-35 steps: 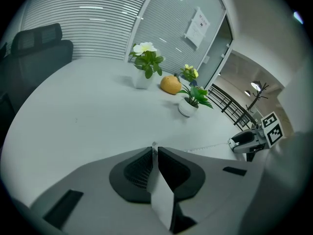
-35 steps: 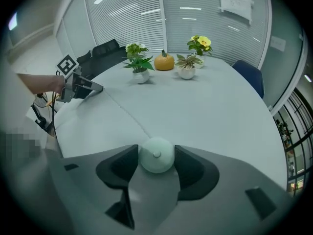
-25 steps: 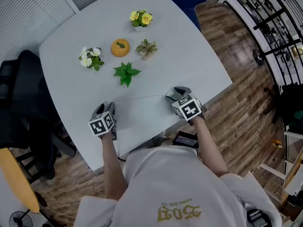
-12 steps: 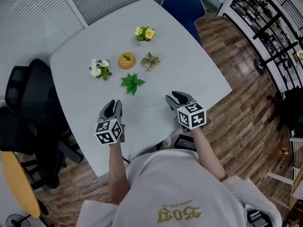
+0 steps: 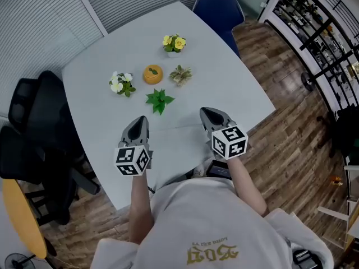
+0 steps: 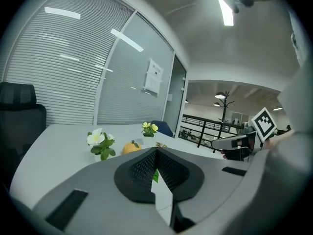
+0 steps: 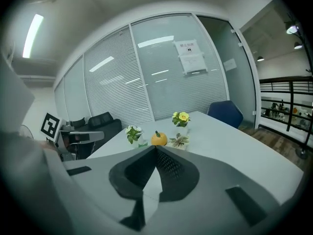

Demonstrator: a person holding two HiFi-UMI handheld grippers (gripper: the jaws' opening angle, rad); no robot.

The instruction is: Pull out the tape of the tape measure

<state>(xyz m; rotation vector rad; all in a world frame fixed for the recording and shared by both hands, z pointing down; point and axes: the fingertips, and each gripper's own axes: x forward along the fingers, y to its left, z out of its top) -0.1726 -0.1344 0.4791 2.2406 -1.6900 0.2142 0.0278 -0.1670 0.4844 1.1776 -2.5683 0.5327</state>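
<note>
Pale grey table (image 5: 224, 77) fills the head view, smooth with rounded corners. We cannot pick out the tape measure in any view. The only candidate is a thin faint line (image 5: 176, 127) across the tabletop between the two grippers, too fine to tell if it is tape or a seam. At the bottom left edge a yellow-orange rounded shape (image 5: 22, 217) is cut off, so we can't name it. The person's white shirt (image 5: 207, 223) hides the near table edge.

The left gripper (image 5: 140, 121) has its jaws pressed together tip to tip, with nothing between them. The right gripper (image 5: 206, 114) is the same, pads shut and empty. Both hover over the near part of the table, well apart, each with a black-and-white marker cube at its rear. Their pads are dark and mesh-textured.

The room has a wood-plank floor (image 5: 280, 128), slatted blinds (image 5: 50, 15) behind glass, a black office chair (image 5: 33, 122) on the left, a blue chair (image 5: 216, 10) at the far end and a black railing (image 5: 320, 21) on the right.

Clustered mid-table are:
- a yellow flower pot (image 5: 174, 42)
- a white flower pot (image 5: 120, 83)
- a round orange ornament (image 5: 152, 73)
- a pale-leaved plant (image 5: 180, 74)
- a green leafy plant (image 5: 159, 100) nearest the grippers
</note>
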